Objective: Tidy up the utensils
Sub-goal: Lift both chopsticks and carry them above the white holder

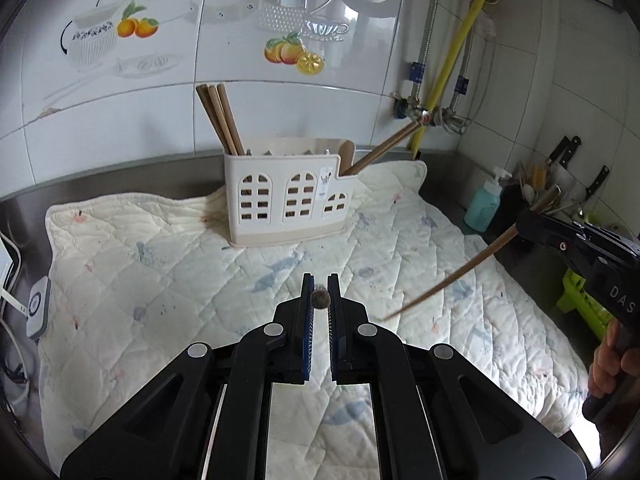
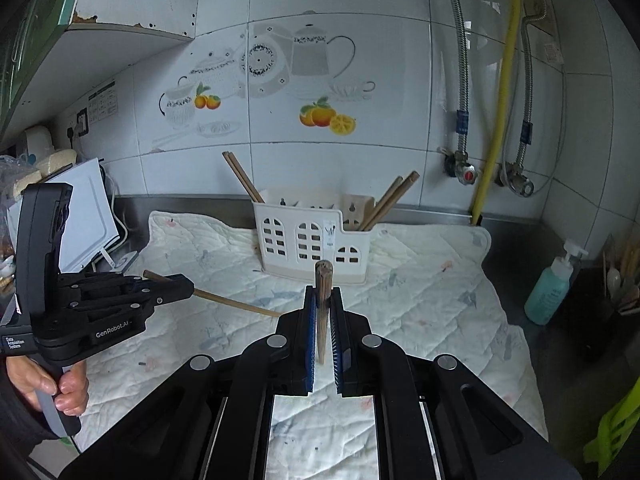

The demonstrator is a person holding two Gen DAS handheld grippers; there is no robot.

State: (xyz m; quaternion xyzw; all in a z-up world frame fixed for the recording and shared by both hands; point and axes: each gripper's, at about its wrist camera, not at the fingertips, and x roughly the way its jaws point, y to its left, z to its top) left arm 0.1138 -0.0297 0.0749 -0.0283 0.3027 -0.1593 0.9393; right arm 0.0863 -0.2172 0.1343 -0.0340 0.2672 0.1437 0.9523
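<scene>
- The desk carries a quilted mat; nothing loose shows on the mat, so the two held sticks look like the last to sort.
- The holder stands at the mat's far edge, at 12 o'clock from both cameras. Chopsticks already lean out of its left bay and its low right bay.
- The left hand-held gripper is clamped tight on a chopstick, seen end-on in its own view. In the right view the stick runs crosswise through the jaws, toward 3 o'clock.
- The right hand-held gripper is likewise closed hard on its chopstick, which stands nearly upright between the pads. In the left view it slants down toward 8 o'clock.
- To do the drop well, I judge: bring one stick at a time over a bay, tip it thin end down, and line it up with the sticks already there.
- Keep the grip firm until the tip is inside the rim, since a stick pinched off-centre may swing.
- Watch that the two long sticks do not cross above the holder.
</scene>
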